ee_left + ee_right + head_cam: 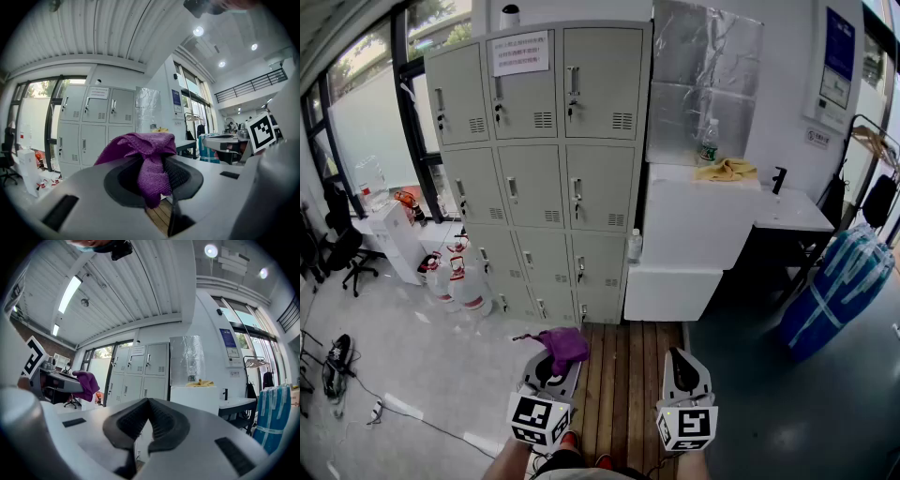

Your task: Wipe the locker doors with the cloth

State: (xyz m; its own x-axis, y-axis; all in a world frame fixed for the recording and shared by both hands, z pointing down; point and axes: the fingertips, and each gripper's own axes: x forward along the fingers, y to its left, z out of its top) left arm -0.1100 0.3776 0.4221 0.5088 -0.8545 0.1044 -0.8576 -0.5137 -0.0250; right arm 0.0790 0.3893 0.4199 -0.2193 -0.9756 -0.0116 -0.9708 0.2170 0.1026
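Head view: lockers (546, 169) stand well ahead, slightly left of both grippers. Left gripper (551, 367) is clamped on the cloth (562, 345) and lies nearer them. Right gripper (682, 372) is closed and empty.

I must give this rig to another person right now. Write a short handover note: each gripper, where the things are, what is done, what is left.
Left gripper: shut on the purple cloth, which bunches over the jaws.
Right gripper: shut, nothing in it.
Locker doors: ahead across the floor, closed; neither gripper touches them.
Done: the cloth is gripped.
Left: go to the lockers and wipe the doors. I cannot tell if any door is already wiped.
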